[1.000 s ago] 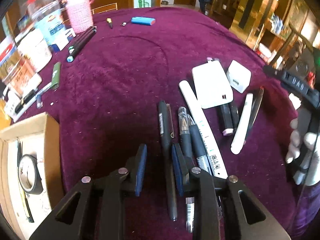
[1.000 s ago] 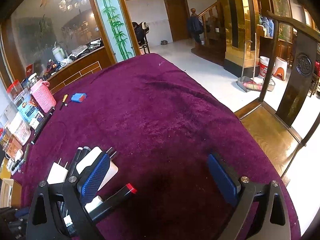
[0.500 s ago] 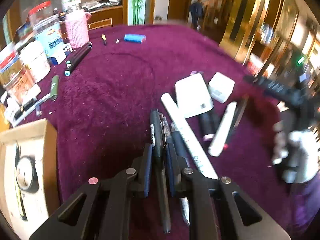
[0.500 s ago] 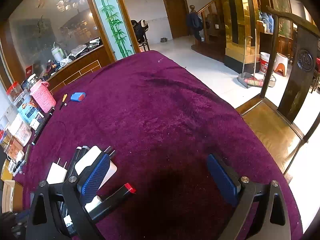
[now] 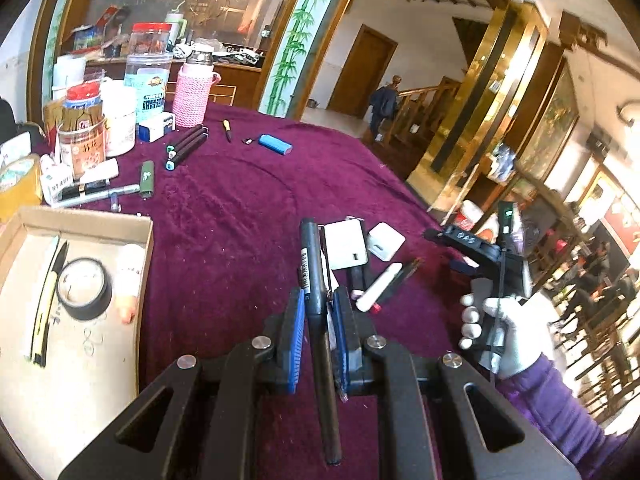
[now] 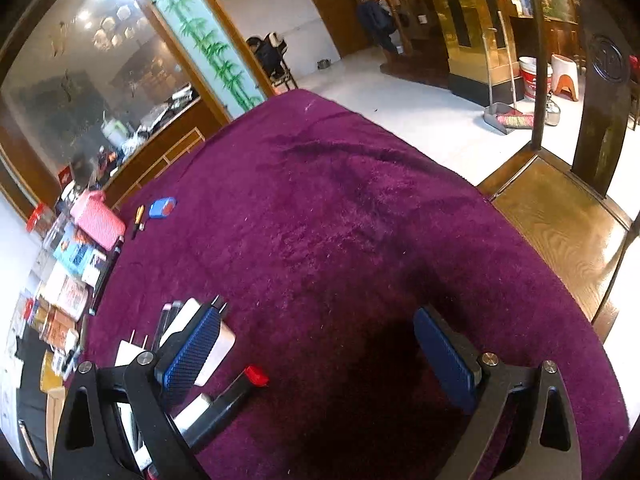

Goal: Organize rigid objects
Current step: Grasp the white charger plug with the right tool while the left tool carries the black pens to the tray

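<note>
My left gripper [image 5: 317, 312] is shut on a black pen [image 5: 312, 268] and holds it lifted above the purple table cloth [image 5: 224, 220], tip pointing away. A cardboard box [image 5: 80, 340] lies at the left with a roll of black tape [image 5: 83, 288] and a yellow-black tool inside. A white power bank [image 5: 345, 244], a white charger [image 5: 385, 241] and a white tube [image 5: 378, 286] lie beyond the pen. My right gripper [image 6: 316, 352] is open and empty above the cloth; it also shows in the left wrist view [image 5: 472, 244]. The power bank [image 6: 212, 344] sits behind its left finger.
Jars, a pink-sleeved bottle [image 5: 192, 92] and boxes crowd the far left. Black markers [image 5: 186, 146], a green tube [image 5: 146, 178], a blue lighter [image 5: 275, 145] and a small screwdriver [image 5: 226, 128] lie beyond. A red-capped black marker [image 6: 236, 392] lies by the right gripper. A wooden chair [image 6: 560, 208] stands at the table's right edge.
My left gripper closed on the black pen and lifted it off the cloth, away from the other pens. The right gripper stayed open and nearly still.
</note>
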A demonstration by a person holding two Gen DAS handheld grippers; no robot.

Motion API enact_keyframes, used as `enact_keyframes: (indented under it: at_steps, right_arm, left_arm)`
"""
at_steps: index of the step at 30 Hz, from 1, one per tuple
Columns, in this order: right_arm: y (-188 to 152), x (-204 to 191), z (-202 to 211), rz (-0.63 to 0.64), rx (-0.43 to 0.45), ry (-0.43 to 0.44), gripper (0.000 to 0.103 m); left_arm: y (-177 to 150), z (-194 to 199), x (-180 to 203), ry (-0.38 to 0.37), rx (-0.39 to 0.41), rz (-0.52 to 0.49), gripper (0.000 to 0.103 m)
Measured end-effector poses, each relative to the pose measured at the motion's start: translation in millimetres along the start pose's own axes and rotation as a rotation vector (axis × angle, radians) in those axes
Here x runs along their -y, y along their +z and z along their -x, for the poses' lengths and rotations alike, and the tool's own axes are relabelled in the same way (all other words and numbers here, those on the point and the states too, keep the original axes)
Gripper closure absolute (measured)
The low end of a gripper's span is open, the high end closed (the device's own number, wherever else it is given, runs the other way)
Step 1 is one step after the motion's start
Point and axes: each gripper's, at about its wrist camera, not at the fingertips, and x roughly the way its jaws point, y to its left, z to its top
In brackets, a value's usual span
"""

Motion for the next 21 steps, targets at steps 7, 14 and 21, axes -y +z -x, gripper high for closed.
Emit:
enact_keyframes:
  at_steps: [7,14,21]
  right_arm:
    - [-8.6,-62.2,27.3,0.12,-0.069,0.163,0.007]
    - [-35.4,-142.4,-6.3,0.248,-0.209,0.191,0.032]
    - [-43.4,-167.5,-36.1,0.278,-0.246,0.1,0.065]
  left_arm:
    - [-7.4,41.2,-21.1,-0.032,0.056,0.025,0.089]
    - [-16.1,67.1,-56.8,-0.004,0.089,0.101,0.089]
    - [-23.5,83.2,-93.2,0.027,0.107,0.172,0.089]
